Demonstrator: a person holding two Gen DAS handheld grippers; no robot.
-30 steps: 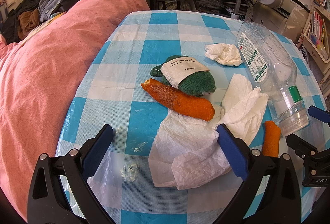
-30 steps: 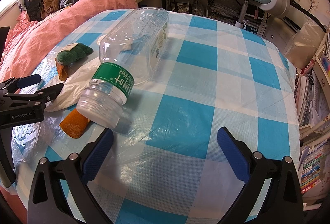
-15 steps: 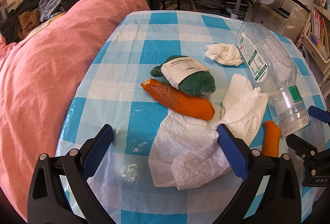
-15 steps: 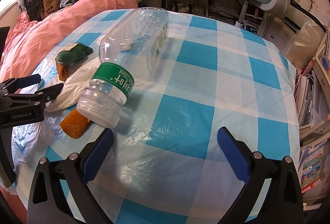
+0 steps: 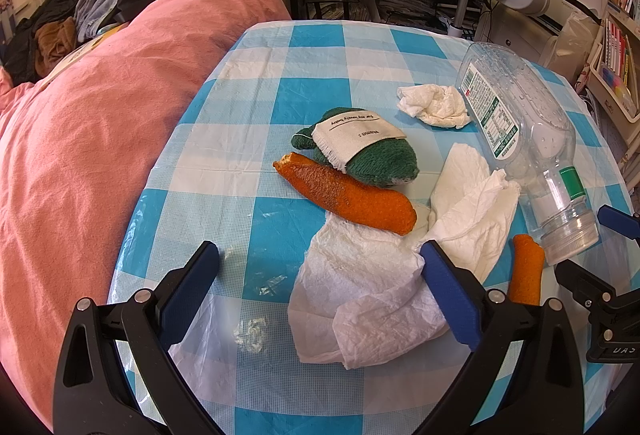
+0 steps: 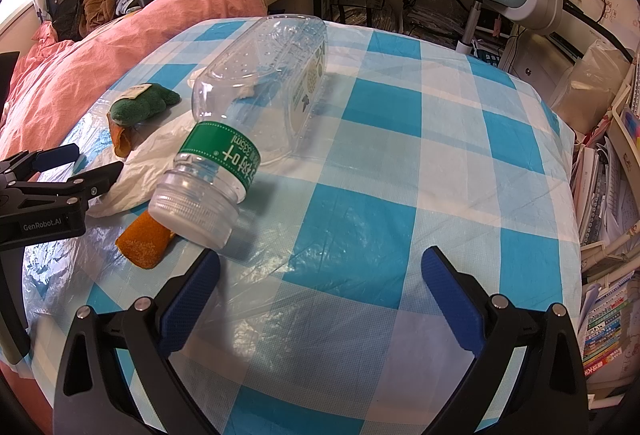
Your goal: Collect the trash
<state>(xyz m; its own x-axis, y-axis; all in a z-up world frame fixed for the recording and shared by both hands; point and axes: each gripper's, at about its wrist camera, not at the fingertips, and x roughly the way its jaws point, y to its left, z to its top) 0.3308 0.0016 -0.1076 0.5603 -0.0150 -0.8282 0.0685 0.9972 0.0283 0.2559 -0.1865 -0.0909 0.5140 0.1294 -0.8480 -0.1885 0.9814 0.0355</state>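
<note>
The clear plastic bottle (image 6: 256,107) lay on its side, cap toward the spread right gripper (image 6: 320,295); the left gripper (image 5: 320,291) gaped empty.

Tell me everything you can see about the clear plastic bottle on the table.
The clear plastic bottle lies on its side on the blue-and-white checked tablecloth. It looks empty, with droplets inside its ribbed wall. A green band with white print circles the neck; a printed label runs along the body. The clear cap is on and points toward the cameras, resting over the small orange peel piece. The big white tissue lies against the bottle's side. No gripper touches it.
</note>
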